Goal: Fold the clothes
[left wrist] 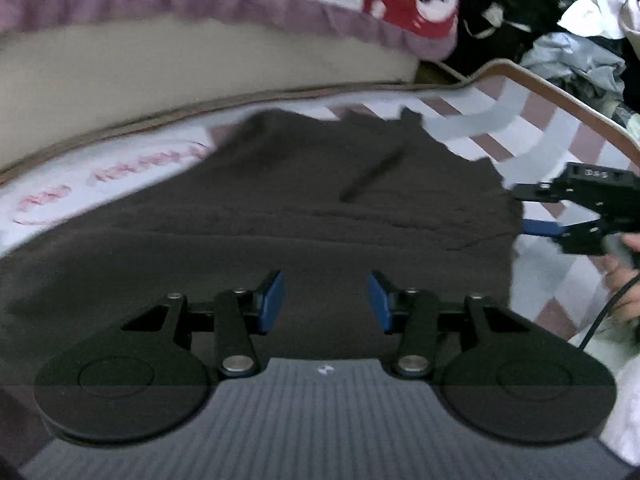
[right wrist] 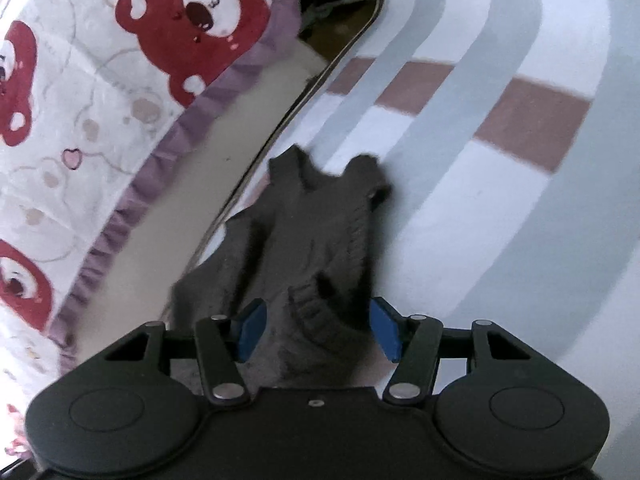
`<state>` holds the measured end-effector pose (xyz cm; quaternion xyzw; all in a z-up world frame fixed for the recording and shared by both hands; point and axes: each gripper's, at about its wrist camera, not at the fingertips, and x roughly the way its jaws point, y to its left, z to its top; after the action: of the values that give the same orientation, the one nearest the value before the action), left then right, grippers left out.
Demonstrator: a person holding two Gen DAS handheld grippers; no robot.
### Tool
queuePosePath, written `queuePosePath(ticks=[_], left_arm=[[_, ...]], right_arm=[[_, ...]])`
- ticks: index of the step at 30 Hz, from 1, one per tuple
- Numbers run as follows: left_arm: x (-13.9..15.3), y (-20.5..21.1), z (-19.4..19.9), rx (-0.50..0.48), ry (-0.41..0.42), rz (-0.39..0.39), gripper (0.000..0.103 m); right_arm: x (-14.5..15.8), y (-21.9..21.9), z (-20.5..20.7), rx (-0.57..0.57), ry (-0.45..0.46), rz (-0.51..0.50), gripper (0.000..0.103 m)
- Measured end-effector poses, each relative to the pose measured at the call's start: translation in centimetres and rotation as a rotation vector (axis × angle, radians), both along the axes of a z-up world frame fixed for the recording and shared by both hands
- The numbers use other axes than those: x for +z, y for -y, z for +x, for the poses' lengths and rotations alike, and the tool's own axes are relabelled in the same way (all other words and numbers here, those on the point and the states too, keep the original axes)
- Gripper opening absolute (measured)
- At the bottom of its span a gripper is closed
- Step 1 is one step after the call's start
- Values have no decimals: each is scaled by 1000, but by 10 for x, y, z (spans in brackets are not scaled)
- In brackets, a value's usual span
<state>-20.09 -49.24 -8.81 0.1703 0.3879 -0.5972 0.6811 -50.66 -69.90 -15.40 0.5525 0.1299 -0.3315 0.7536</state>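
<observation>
Dark grey knit garment [left wrist: 304, 216] lies spread on the checked sheet [left wrist: 532, 120], filling the middle of the left wrist view from 9 to 3 o'clock; its far edge is ragged toward 12. Left gripper [left wrist: 326, 300] hangs over the cloth with blue pads [left wrist: 272, 300] apart and nothing pinched between them, only fabric lying under the gap. Right gripper [left wrist: 532, 210] enters that view at 3 o'clock, at the garment's right edge, held by a hand [left wrist: 624, 280]; cannot tell from there whether it touches the knit. In the right wrist view the right gripper [right wrist: 318, 328] has its jaws apart with a bunched ribbed part of the garment [right wrist: 316, 240] sitting in the gap; the cloth comes close to both pads, but a firm pinch is not visible. Bear-print quilt [right wrist: 80, 120] with purple frill lies at 9–11 o'clock. Clothes pile [left wrist: 560, 20] sits at 1–2 o'clock in the left view.
</observation>
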Motion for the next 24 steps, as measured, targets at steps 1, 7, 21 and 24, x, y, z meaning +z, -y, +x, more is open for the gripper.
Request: queuePosePath(ticks=[1,7,21,24], left_arm=[[-4,7,-2,2,-61,6,44],[-28,33,-28,-18,-242,30,44],[-32,-12,29,367,-388,16,36],[-33,-29,43,467,-412,-34,36]], right_arm=[[-6,2,3,12,23,10,64],[-20,0,28,-15,-11,-173,67],[52,10,93,214,-67,-375,17],[82,-7,139,363,-86,-297,17]])
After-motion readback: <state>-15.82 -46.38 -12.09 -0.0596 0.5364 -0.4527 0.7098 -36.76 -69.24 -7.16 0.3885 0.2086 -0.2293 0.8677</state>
